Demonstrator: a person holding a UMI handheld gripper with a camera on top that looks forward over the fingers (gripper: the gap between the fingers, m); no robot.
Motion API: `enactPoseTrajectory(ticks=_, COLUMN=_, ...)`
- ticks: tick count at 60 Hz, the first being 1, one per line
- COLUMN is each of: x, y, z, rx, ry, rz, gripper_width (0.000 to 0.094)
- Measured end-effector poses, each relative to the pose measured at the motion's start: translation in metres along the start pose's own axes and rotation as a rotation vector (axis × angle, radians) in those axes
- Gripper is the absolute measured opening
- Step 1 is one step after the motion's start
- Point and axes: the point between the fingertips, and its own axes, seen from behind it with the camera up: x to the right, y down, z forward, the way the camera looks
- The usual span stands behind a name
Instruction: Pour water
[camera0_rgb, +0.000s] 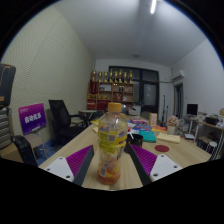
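A clear plastic bottle (111, 145) with a yellow cap, a yellow label and orange print near its base stands upright between my fingers. My gripper (111, 152) is shut on it, and both purple pads (84, 160) press its sides at about mid-height. The bottle's base shows just above the wooden table (60, 150). I cannot tell whether the base rests on the table. No cup or other vessel shows near the bottle.
The long table runs ahead with boxes and small items (150, 135) at its far right. Black office chairs (62, 115) stand to the left, a purple sign (32, 117) stands further left, and shelves with trophies (112, 85) line the back wall.
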Motion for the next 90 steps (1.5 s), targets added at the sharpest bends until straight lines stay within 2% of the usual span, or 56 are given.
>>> enactPoseTrajectory(ticks=7, x=0.005, y=0.0, z=0.03, rx=0.005, ry=0.017, rz=0.02, gripper_width=0.0802)
enactPoseTrajectory(ticks=10, x=-0.004, y=0.008, z=0.04, rx=-0.009, ry=0.014, rz=0.036, gripper_width=0.0532)
enactPoseTrajectory(ticks=14, x=0.003, y=0.01, z=0.045, rx=-0.024, ry=-0.005, rz=0.064, gripper_width=0.0498)
enactPoseTrajectory(ticks=21, x=0.0, y=0.009, z=0.051, rx=-0.015, ry=-0.027, rz=0.061, gripper_width=0.0503)
enactPoseTrajectory(ticks=22, x=0.0, y=0.009, z=0.051, rx=-0.012, ry=-0.031, rz=0.053, gripper_width=0.0467)
enactPoseTrajectory(ticks=30, x=-0.008, y=0.003, z=0.062, rx=0.014, ry=-0.06, rz=-0.016, gripper_width=0.0427)
enactPoseTrajectory(ticks=31, x=-0.011, y=0.001, z=0.064, rx=0.019, ry=-0.073, rz=-0.016, gripper_width=0.0393)
enactPoseTrajectory(ticks=37, x=-0.031, y=-0.022, z=0.079, rx=0.03, ry=-0.189, rz=0.137, gripper_width=0.039)
enactPoseTrajectory(ticks=48, x=-0.042, y=-0.059, z=0.12, rx=-0.084, ry=-0.374, rz=0.9, gripper_width=0.039)
enactPoseTrajectory(ticks=51, x=-0.046, y=-0.068, z=0.13, rx=-0.108, ry=-0.362, rz=1.086, gripper_width=0.0389)
enactPoseTrajectory(ticks=55, x=-0.032, y=-0.048, z=0.153, rx=-0.148, ry=-0.367, rz=1.286, gripper_width=0.0389)
enactPoseTrajectory(ticks=59, x=-0.038, y=-0.055, z=0.158, rx=-0.212, ry=-0.393, rz=1.489, gripper_width=0.0388)
enactPoseTrajectory(ticks=63, x=-0.038, y=-0.048, z=0.171, rx=-0.236, ry=-0.423, rz=1.67, gripper_width=0.0386)
enactPoseTrajectory(ticks=78, x=-0.022, y=-0.071, z=0.18, rx=-0.233, ry=-0.491, rz=2.116, gripper_width=0.0388)
enactPoseTrajectory(ticks=90, x=-0.022, y=-0.073, z=0.172, rx=-0.245, ry=-0.486, rz=2.224, gripper_width=0.0387)
